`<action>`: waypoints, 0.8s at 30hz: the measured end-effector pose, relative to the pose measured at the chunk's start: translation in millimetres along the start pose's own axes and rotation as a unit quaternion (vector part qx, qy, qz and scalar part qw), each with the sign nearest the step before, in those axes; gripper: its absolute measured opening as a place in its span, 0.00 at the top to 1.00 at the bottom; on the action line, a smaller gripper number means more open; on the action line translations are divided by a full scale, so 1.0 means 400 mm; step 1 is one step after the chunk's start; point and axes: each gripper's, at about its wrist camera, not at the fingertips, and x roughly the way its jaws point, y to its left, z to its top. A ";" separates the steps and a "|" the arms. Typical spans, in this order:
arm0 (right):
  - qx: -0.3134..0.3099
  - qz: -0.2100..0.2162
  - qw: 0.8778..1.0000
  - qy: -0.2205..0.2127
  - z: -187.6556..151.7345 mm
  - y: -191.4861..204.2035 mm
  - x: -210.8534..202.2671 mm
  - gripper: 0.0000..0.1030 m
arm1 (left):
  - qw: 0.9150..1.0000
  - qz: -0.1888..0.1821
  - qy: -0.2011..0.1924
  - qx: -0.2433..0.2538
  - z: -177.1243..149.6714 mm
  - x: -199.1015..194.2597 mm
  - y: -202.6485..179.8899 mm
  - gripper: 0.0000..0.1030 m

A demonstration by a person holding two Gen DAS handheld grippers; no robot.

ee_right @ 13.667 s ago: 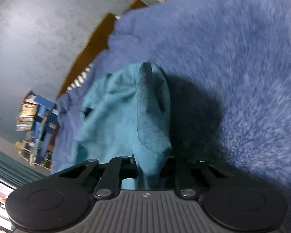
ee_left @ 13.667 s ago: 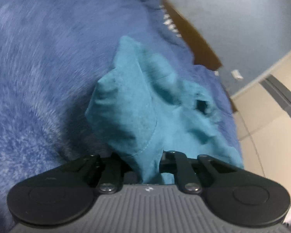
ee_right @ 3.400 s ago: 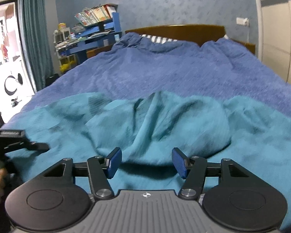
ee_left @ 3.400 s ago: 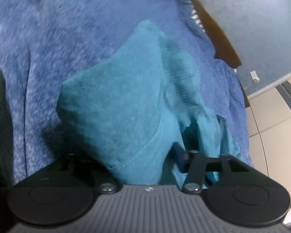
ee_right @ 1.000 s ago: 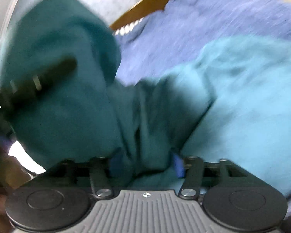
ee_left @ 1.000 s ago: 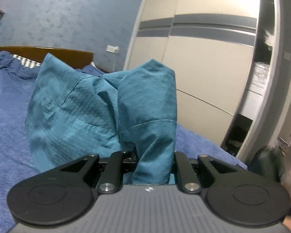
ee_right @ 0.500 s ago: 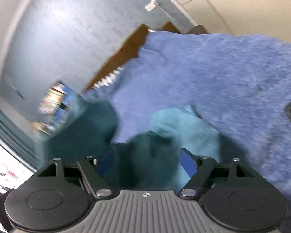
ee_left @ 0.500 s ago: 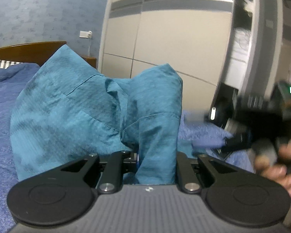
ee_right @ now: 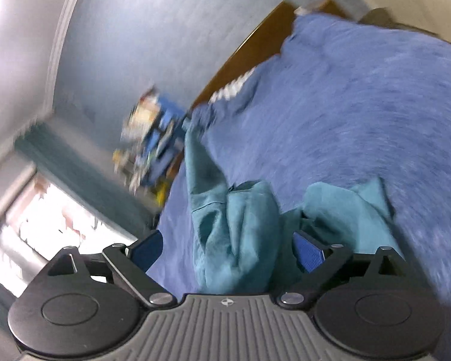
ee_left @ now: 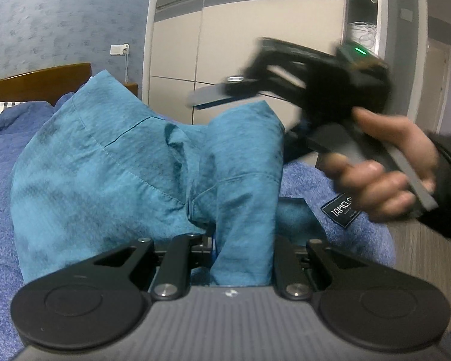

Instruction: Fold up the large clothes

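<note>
Teal garment (ee_left: 111, 162): thin woven cloth, matte, faint slub texture, stitched seams, one flat panel edge with topstitching. Bunched into two soft peaks in left view, lying on bed (ee_left: 3, 138). Bedcover fuzzy blue fleece, mottled pile; black sewn label (ee_left: 341, 209) with white print near the edge. Wooden headboard (ee_left: 36, 81) behind, smooth brown. Pale wardrobe (ee_left: 243, 30) with grey bands, flat panels.

Left tool (ee_left: 240, 240): clamped on a vertical fold of the garment, cloth filling the gap between the black linkage arms, fingertips hidden by fabric. Held low, roughly level, pointing along the bed toward the headboard.

Right tool (ee_right: 227, 249): spread wide, blue pads (ee_right: 308, 251) visible on both sides, a hump of teal cloth standing between them; cannot tell whether pads touch it. Rolled hard to one side, view heavily motion-blurred, aimed down the bed with blurred shelf (ee_right: 150, 147) and bright window (ee_right: 54, 219) at left.

Same right tool also seen from left view, blurred, raised above the garment's right peak; right hand (ee_left: 381, 168) wrapped round its grip, fingers curled, dark sleeve at wrist.
</note>
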 end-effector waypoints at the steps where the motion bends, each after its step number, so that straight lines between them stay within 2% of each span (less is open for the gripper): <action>1: -0.018 -0.002 1.000 0.021 0.019 0.013 0.025 0.08 | 1.000 -0.001 0.001 0.002 0.003 -0.001 0.003 0.91; 5: -0.090 -0.019 0.991 0.101 0.072 0.073 0.099 0.09 | 1.000 0.000 0.003 0.018 0.000 -0.015 0.011 0.91; 6: -0.111 -0.029 0.987 0.112 0.074 0.096 0.103 0.16 | 1.000 0.001 0.003 0.021 0.000 -0.015 0.013 0.91; 7: -0.134 -0.045 0.983 0.119 0.078 0.121 0.102 0.36 | 1.000 0.003 0.003 0.022 0.001 -0.017 0.016 0.91; 8: -0.150 -0.060 0.979 0.124 0.083 0.140 0.106 0.48 | 1.000 0.003 0.004 0.020 0.003 -0.015 0.021 0.91; 9: -0.159 -0.064 0.977 0.130 0.074 0.153 0.109 0.67 | 1.000 0.001 0.004 0.016 0.006 -0.014 0.025 0.91; 10: -0.172 -0.067 0.974 0.130 0.072 0.164 0.108 0.77 | 1.000 -0.001 0.003 0.016 0.008 -0.014 0.025 0.91; 12: -0.217 -0.078 0.966 0.115 0.063 0.193 0.099 0.84 | 1.000 -0.004 -0.003 0.023 0.016 -0.010 0.014 0.91; 15: -0.229 -0.092 0.965 0.087 0.068 0.211 0.049 0.88 | 0.999 -0.012 -0.015 0.034 0.032 0.001 -0.014 0.91; 18: -0.225 -0.110 0.966 0.068 0.084 0.188 -0.003 0.88 | 0.998 -0.021 -0.014 0.052 0.041 0.032 -0.047 0.89; 21: -0.199 -0.137 0.968 0.070 0.093 0.107 -0.014 0.88 | 0.997 -0.024 0.022 0.067 0.018 0.101 -0.076 0.84; 24: -0.183 -0.171 0.963 0.098 0.064 0.010 0.019 0.83 | 0.996 -0.011 0.052 0.068 -0.019 0.137 -0.094 0.82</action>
